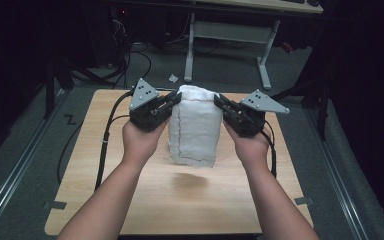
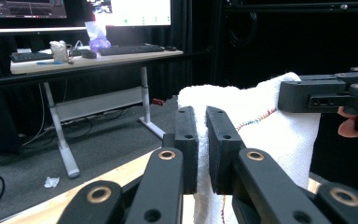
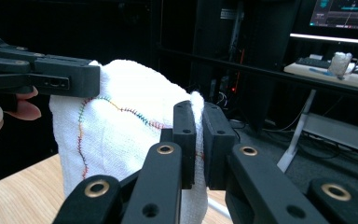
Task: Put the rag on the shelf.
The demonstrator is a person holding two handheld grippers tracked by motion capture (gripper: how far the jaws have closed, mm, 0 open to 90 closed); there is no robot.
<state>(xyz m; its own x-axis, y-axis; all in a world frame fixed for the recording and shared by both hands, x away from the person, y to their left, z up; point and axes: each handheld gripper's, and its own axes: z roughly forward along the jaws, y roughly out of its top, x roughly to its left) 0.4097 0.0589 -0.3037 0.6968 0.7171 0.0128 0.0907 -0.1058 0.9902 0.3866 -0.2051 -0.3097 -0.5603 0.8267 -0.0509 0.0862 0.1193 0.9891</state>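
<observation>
A white woven cloth with a thin multicoloured stitched seam point(image 1: 192, 127) hangs in the air between the two tools, above the middle of the light wooden surface with rounded corners point(image 1: 180, 200). The left hand-held gripper point(image 1: 171, 102) pinches the cloth's upper left edge, and the right hand-held gripper point(image 1: 222, 104) pinches its upper right edge. In the left gripper view, the black jaws of the left hand-held gripper point(image 2: 201, 140) are pressed together on a fold of the white fabric, which runs down between them. In the right gripper view, the jaws of the right hand-held gripper point(image 3: 199, 135) are likewise clamped on a thin cloth edge. Each of these views also shows the other tool biting the far top corner.

The cloth's lower end hangs clear of the surface, with a soft shadow point(image 1: 190, 181) on the wood below it. Its back side is hidden from the high view, and how many layers it has cannot be told. The fingers on the tool handles are mostly covered by the black bodies.

The cloth looks thick and nubby, draped into a rounded, roughly rectangular bundle. The coloured seam runs down its left front and curves along the bottom edge.
</observation>
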